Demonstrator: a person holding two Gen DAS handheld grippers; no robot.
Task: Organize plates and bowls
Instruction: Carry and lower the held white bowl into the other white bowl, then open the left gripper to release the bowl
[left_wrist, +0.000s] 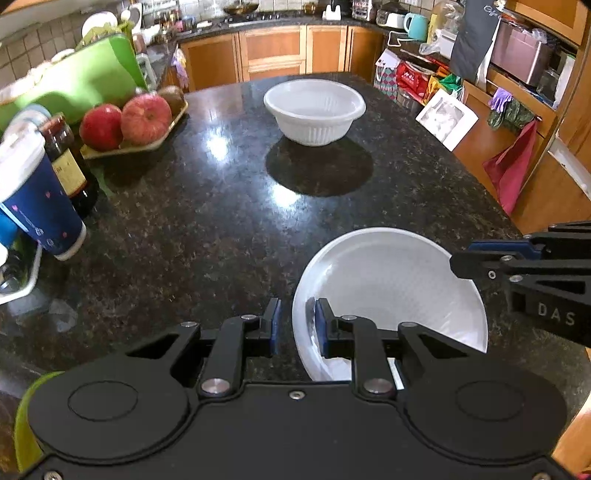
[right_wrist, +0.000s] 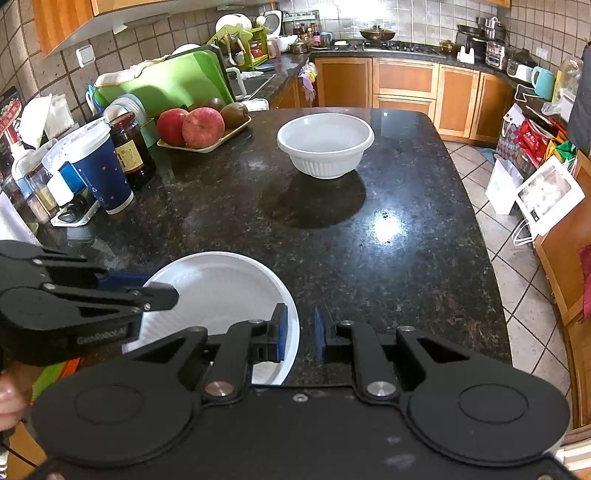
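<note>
A white plate (left_wrist: 388, 280) (right_wrist: 221, 288) lies on the dark granite counter (left_wrist: 207, 229) at its near edge. My left gripper (left_wrist: 298, 325) straddles the plate's left rim with a narrow gap between the blue pads, which do not press on it. My right gripper (right_wrist: 300, 328) straddles the right rim the same way, slightly open. Each gripper also shows in the other's view, the right gripper (left_wrist: 458, 264) and the left gripper (right_wrist: 162, 295) reaching over the plate. A white ribbed bowl (left_wrist: 314, 110) (right_wrist: 325, 147) stands upright and alone farther back on the counter.
On the left are a tray of apples (right_wrist: 203, 129), a dark jar (right_wrist: 129, 147), a blue paper cup (right_wrist: 99, 166) and a green cutting board (right_wrist: 166, 85). The counter's right edge (right_wrist: 480, 236) drops to a tiled floor with bags and cabinets.
</note>
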